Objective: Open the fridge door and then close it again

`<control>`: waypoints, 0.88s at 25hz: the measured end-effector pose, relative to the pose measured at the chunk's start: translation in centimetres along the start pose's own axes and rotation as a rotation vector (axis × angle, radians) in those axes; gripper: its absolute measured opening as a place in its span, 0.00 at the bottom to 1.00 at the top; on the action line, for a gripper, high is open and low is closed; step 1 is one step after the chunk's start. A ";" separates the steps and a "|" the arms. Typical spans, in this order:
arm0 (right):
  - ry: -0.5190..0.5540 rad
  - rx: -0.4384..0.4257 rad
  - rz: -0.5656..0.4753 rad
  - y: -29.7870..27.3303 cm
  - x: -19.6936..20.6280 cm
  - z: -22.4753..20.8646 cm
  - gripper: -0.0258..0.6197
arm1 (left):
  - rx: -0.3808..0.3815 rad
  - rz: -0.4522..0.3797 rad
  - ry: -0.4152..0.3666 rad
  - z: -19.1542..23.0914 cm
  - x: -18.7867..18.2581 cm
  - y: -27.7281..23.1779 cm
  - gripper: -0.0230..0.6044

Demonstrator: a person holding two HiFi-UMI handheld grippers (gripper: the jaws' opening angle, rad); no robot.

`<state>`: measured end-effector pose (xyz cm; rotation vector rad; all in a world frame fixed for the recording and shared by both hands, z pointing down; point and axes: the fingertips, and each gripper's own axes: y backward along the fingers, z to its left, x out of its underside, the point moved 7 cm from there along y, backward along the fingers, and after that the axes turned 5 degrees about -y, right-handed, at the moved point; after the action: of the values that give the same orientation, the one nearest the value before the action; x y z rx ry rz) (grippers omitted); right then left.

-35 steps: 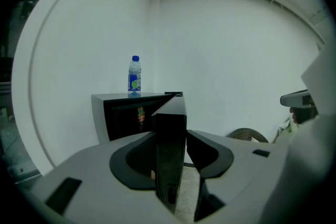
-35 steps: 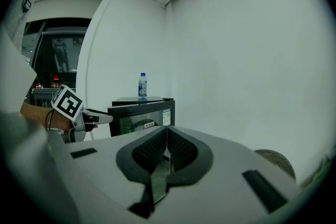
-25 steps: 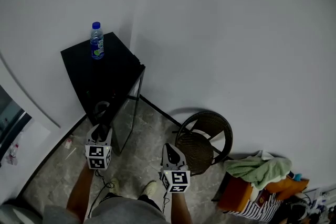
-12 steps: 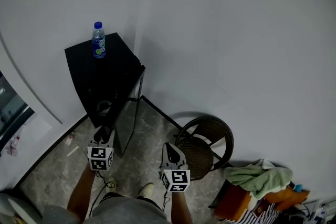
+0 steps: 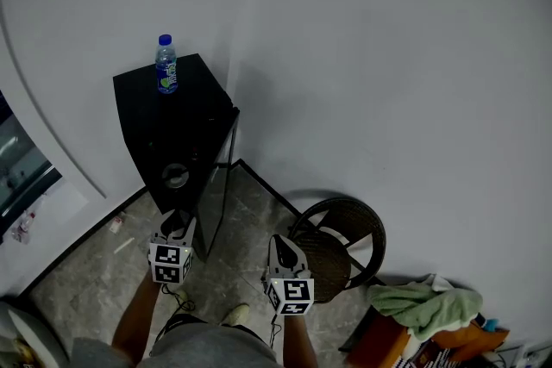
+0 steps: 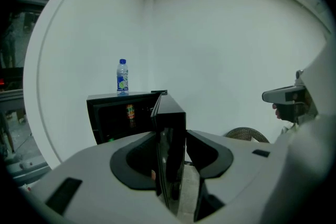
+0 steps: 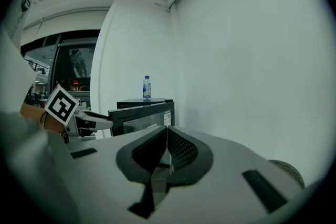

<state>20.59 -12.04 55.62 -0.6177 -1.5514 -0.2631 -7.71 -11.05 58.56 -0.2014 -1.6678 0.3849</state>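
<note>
Overhead, the black fridge (image 5: 164,121) stands in the floor's corner, its door (image 5: 217,177) ajar toward the left gripper (image 5: 177,222), with the right gripper (image 5: 280,244) just beside. From the left gripper view, the jaws clamp the door's free edge (image 6: 170,128). From the right gripper view, the jaws are pressed together on nothing, the fridge ahead.

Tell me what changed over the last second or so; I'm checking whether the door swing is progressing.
The left gripper, clamped on the fridge door edge, seems to have pulled it slightly wider, so more of the fridge interior shows in the left gripper view. Unchanged: that grip, the right gripper with jaws shut on nothing, the bottle on top.
</note>
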 end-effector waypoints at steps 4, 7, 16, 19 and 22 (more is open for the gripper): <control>-0.007 -0.008 -0.003 0.4 0.0 -0.6 0.08 | 0.013 -0.008 0.001 -1.6 -0.2 0.0 0.33; -0.009 -0.002 -0.008 1.0 0.1 -1.3 0.08 | 0.027 -0.011 0.003 -2.8 -0.4 -0.1 0.33; -0.018 0.039 -0.012 3.1 0.4 -3.4 0.08 | 0.065 -0.020 -0.002 -5.6 -1.0 -0.5 0.33; -0.020 0.052 -0.012 3.8 0.5 -4.0 0.08 | 0.078 -0.024 -0.005 -6.4 -1.2 -0.6 0.33; -0.023 0.067 -0.012 4.3 0.6 -4.4 0.08 | 0.096 -0.029 -0.009 -7.1 -1.3 -0.9 0.33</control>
<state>26.58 -10.63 55.74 -0.5604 -1.5796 -0.2127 -0.44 -11.37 58.37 -0.1041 -1.6547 0.4430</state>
